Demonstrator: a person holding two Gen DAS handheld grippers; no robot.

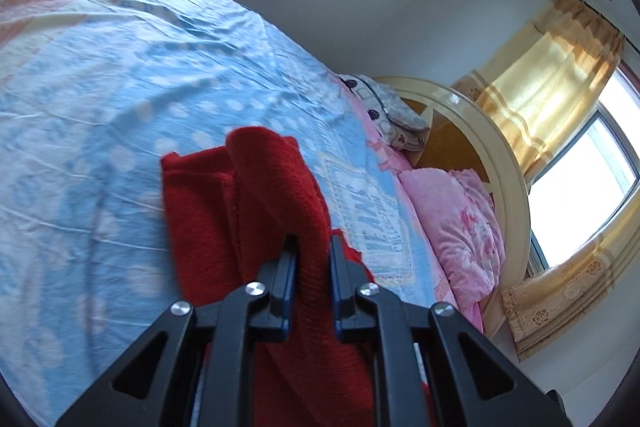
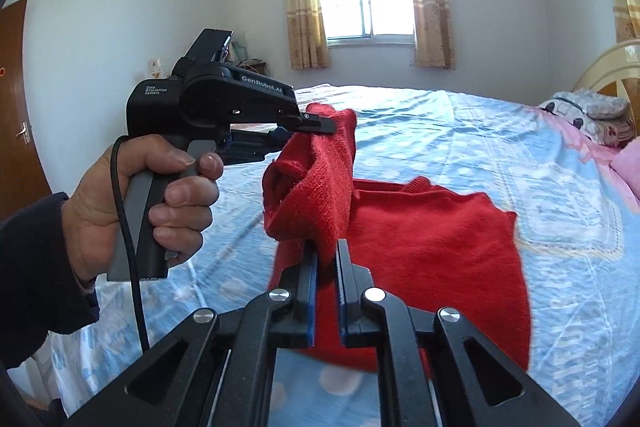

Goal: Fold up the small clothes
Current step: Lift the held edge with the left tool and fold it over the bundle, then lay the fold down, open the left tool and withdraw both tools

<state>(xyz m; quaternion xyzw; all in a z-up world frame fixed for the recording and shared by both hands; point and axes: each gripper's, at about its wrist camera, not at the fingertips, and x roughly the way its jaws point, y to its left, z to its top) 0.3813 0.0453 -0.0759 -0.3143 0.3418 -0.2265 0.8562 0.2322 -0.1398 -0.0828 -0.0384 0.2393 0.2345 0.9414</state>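
A red knitted sweater (image 2: 432, 251) lies partly on the blue bed sheet (image 2: 460, 131), with one edge lifted off it. My right gripper (image 2: 327, 251) is shut on a fold of that raised edge at the near side. My left gripper (image 2: 320, 125), held by a hand (image 2: 132, 203), is shut on the same raised edge farther back, so the cloth hangs between the two. In the left wrist view the left gripper (image 1: 314, 247) pinches a thick fold of the red sweater (image 1: 240, 203), which drapes down over the sheet (image 1: 120, 87).
Pink bedding (image 1: 460, 227) and a patterned pillow (image 1: 392, 111) lie at the cream headboard (image 1: 504, 163). Windows with yellow curtains (image 2: 308, 3) are behind the bed. A brown door (image 2: 16, 99) stands at the left. A dark sleeve (image 2: 36, 267) reaches in at the lower left.
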